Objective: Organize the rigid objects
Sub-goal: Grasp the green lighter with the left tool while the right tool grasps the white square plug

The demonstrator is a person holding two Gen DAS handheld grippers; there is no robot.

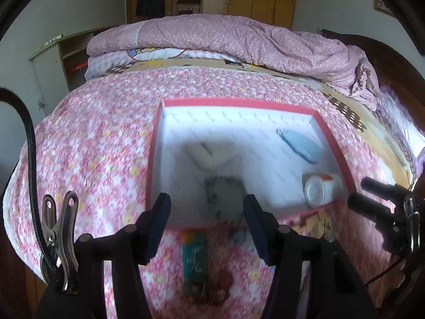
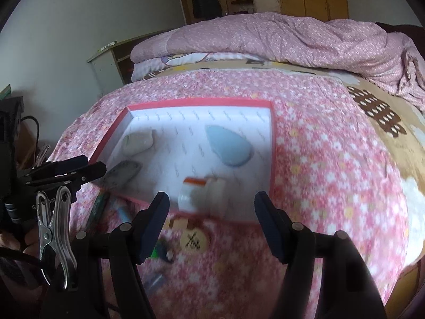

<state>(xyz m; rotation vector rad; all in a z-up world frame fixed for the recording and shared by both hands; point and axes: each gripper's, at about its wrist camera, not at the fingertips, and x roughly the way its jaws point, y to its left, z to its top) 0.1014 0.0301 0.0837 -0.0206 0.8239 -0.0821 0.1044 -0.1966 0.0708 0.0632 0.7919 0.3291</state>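
Observation:
A red-rimmed box (image 1: 335, 138) with a white inside lies on the bed; it also shows in the right wrist view (image 2: 273, 143). Inside are a white block (image 1: 204, 154), a grey oval object (image 1: 225, 194), a light blue teardrop object (image 1: 302, 143) and a white bottle with an orange label (image 1: 321, 187), lying on its side. My left gripper (image 1: 207, 210) is open and empty over the box's near edge. A green tube (image 1: 195, 263) lies on the bedspread below it. My right gripper (image 2: 212, 210) is open and empty, near the white bottle (image 2: 202, 194).
The bed carries a pink floral spread (image 1: 93, 146) and a folded pink quilt (image 1: 225, 40) at the back. Small items lie in front of the box: a blue pen-like object (image 2: 123, 211), a green and black item (image 2: 162, 252), a grey piece (image 2: 156, 281). Wardrobes stand behind.

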